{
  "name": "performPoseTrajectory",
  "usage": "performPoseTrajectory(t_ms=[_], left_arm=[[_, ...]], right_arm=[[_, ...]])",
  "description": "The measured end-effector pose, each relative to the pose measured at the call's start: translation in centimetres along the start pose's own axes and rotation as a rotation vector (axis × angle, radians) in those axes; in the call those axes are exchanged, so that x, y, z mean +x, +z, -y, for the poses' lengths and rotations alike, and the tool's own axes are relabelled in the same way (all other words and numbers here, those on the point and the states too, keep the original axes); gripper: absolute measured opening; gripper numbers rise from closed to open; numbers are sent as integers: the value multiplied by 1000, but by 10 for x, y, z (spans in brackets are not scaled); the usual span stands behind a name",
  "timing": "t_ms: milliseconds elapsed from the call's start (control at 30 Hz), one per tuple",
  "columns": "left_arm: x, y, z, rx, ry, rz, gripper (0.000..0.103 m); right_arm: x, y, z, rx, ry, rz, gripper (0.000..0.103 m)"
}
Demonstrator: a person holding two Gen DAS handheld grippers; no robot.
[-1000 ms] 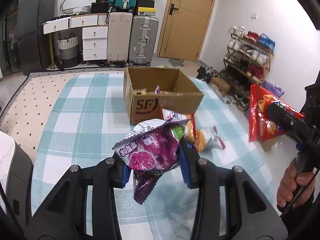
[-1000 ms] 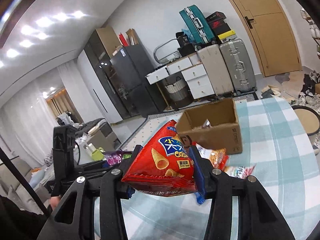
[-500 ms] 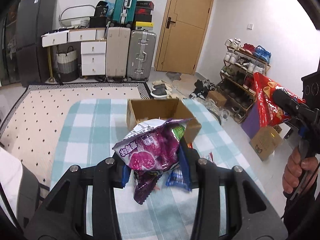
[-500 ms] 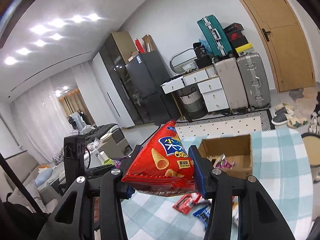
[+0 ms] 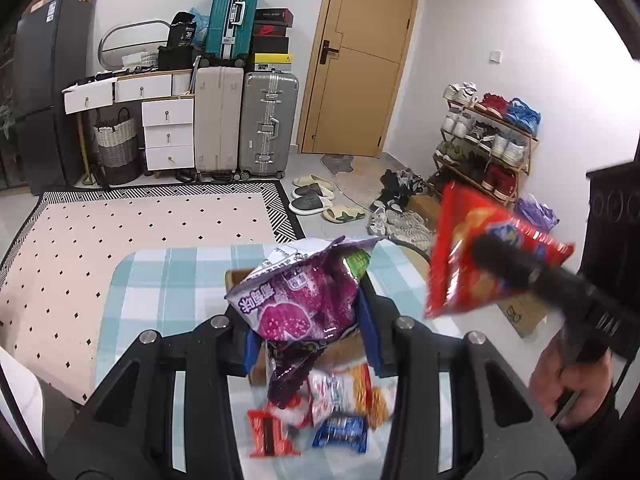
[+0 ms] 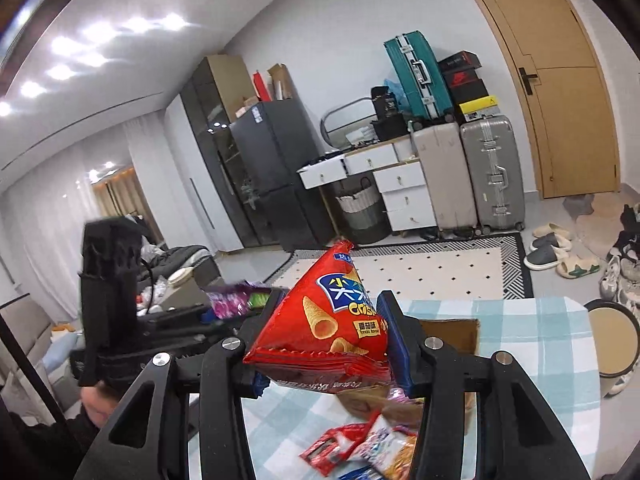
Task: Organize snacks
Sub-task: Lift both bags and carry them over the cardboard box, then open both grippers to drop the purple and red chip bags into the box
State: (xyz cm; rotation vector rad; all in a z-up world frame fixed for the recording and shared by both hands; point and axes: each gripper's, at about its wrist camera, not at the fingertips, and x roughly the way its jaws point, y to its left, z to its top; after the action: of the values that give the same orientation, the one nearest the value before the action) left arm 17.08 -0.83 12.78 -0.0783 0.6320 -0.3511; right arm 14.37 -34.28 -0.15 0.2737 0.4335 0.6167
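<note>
1. Left gripper (image 5: 310,336), lower centre of the left wrist view: jaws were clamped on a purple snack bag (image 5: 298,296), pinched near its middle, the crumpled lower end hanging free below the pads. The bag was clear of the counter.

2. Right gripper (image 6: 324,342), lower centre of the right wrist view: jaws were closed on a red cone-crisp bag (image 6: 324,316), a puffed pyramid pack held by its broad base, tip upward. It showed blurred at right of the left wrist view.

3. Cardboard box (image 6: 452,330), centre right of the right wrist view, on the checked counter (image 6: 532,344): largely hidden behind both held bags; open top, contents not readable here.

4. Loose packets (image 5: 320,412), bottom centre of the left wrist view: a red one, a blue one and an orange-and-white one lay on the counter near the box, unsorted.

5. Step in hand, as judged: carrying both bags to the box. To do it well, each bag had to be brought squarely above the opening before release, one gripper at a time so the two did not collide.

6. Handling note: the puffed red bag could slip or burst under more squeeze; the purple bag's dangling tail could snag the box rim, so a clear approach from above suited it.
</note>
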Motion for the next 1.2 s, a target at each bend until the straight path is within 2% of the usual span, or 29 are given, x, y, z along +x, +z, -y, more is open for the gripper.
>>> performPoseTrajectory(t_ms=[167,367,533,667,700,933,1200], left_arm=[[45,31,6,-3,39,-18,37],[126,41,6,14,33,-121,37],[189,31,-6,21,67,-189,37],[226,9,-14,20,57,-246,38],[230,-4,-16,17,55,-251,38],[279,-37,-33,10,56,-324,38],[309,-50,-43,4,67,-359,40]], right_arm=[[37,11,31,21,-38,-37,47],[85,12,55,-13,-73,-112,47],[122,-1,77,-23,-100,-174,47],[153,-20,100,-9,-125,-237,47],[160,-25,105,1,-127,-252,47],[191,-56,132,29,-138,-333,47],[200,-66,144,56,-161,-360,51]])
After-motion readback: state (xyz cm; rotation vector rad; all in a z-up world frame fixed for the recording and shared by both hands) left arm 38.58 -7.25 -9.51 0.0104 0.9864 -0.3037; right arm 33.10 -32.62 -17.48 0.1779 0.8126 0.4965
